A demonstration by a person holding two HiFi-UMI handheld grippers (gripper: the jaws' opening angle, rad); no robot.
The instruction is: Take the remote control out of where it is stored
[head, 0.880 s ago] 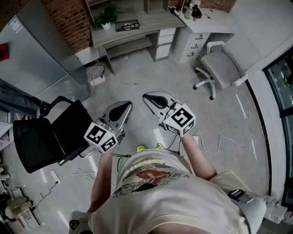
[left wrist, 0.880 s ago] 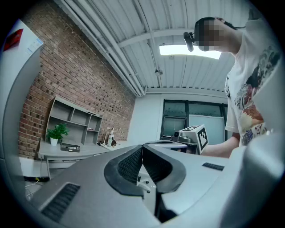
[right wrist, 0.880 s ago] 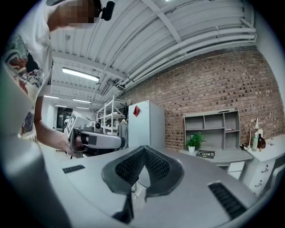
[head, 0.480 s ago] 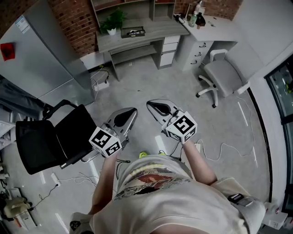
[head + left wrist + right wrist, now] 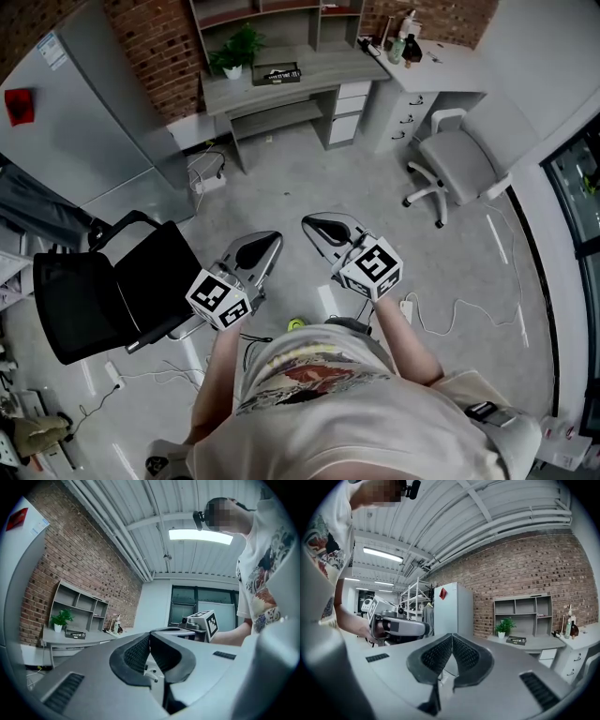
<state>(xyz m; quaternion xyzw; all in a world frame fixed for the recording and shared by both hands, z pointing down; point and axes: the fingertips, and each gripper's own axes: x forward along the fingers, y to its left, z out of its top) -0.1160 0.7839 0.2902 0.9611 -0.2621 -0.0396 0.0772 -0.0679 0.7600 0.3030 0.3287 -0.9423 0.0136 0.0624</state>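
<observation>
Stepped nearer the tabletop (image 5: 314,73). Holding left tool (image 5: 266,239) and right tool (image 5: 313,224) both closed, empty. Approaching; next, must locate the remote's storage.

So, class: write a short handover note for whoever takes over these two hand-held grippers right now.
Left hand-held gripper: shut, empty.
Right hand-held gripper: shut, empty.
Both are held about level, side by side.
Remote control: not in view, and where it is stored is unclear. Desk with drawers stands ahead; the drawers look closed.
Done: nothing visible.
Left: reach the storage place, open it, take the remote out.
</observation>
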